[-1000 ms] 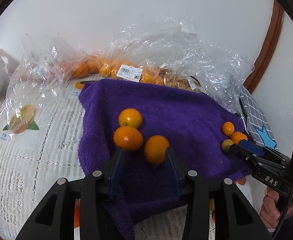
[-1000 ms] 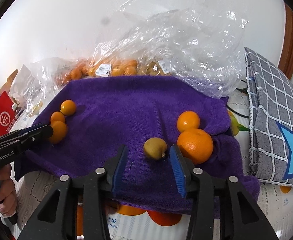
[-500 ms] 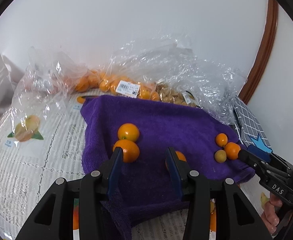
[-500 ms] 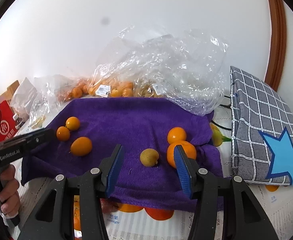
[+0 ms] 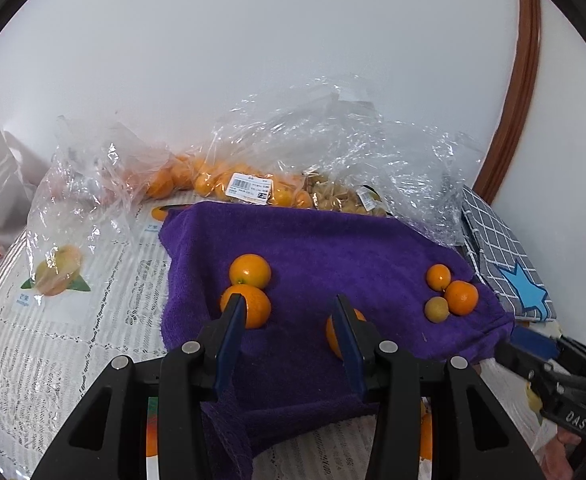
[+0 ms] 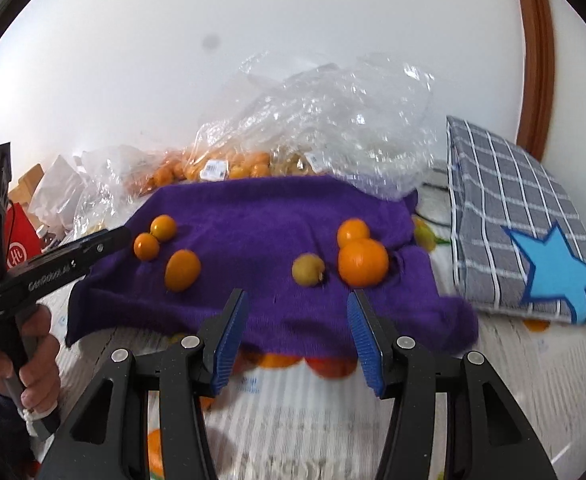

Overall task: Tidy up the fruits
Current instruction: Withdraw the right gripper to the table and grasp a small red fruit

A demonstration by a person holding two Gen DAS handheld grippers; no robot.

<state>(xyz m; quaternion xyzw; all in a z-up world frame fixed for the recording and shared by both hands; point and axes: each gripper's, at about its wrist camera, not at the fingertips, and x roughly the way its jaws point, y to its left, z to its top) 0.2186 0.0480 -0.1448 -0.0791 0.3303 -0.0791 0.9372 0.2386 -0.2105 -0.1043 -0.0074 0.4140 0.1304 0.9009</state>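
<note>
Fruits on purple towel, both grippers empty

Purple towel (image 6: 277,220) lies on the lace-pattern table cover (image 5: 53,340) and carries six fruits in two groups. In the right wrist view, three small oranges (image 6: 182,264) sit at about 9 o'clock on the towel. At 3 o'clock a larger orange (image 6: 363,262) touches a smaller one (image 6: 353,231), and a yellow-green fruit (image 6: 308,269) lies just beside them.

Right gripper (image 6: 297,336) is open with nothing between its blue pads; its jaws have just been opening, and it hangs over the near towel edge.

Left gripper (image 5: 289,332) is also open and holds nothing. One orange (image 5: 333,334) shows half hidden behind its right finger.

Clear plastic bags (image 5: 333,140) of fruit lie behind the towel at 12 o'clock.
</note>
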